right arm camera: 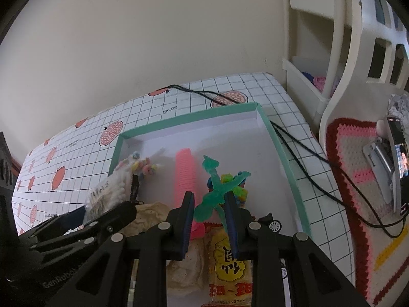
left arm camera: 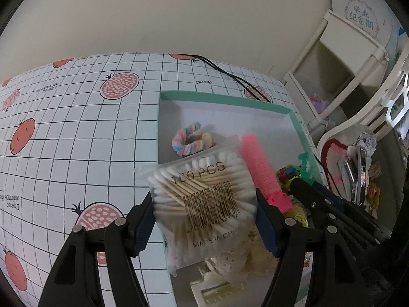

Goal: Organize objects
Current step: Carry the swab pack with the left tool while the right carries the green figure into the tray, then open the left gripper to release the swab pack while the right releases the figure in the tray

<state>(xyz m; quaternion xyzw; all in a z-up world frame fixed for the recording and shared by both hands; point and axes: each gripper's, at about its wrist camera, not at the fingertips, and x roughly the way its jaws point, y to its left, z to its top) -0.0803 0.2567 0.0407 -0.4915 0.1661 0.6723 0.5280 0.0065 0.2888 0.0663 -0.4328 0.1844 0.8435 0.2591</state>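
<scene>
My left gripper (left arm camera: 204, 217) is shut on a clear bag of cotton swabs (left arm camera: 202, 194), held over the near left corner of a teal-rimmed box (left arm camera: 219, 97). My right gripper (right arm camera: 209, 211) is shut on a translucent green toy figure (right arm camera: 217, 186) above the same box (right arm camera: 281, 148). Inside the box lie a pink hair roller (right arm camera: 185, 174), a pastel scrunchie (left arm camera: 191, 140), a bright multicoloured toy (right arm camera: 236, 192), cream lace cloth (right arm camera: 184, 268), a yellow snack packet (right arm camera: 227, 263) and a cream hair clip (left arm camera: 212, 289). In the right wrist view the swab bag (right arm camera: 107, 194) shows at the left.
The box sits on a checked tablecloth with fruit prints (left arm camera: 76, 128). A black cable (right arm camera: 306, 153) runs past the box's right side. To the right are a white shelf unit (left arm camera: 332, 76), a crocheted mat (right arm camera: 358, 179) and a phone on a stand (right arm camera: 396, 158).
</scene>
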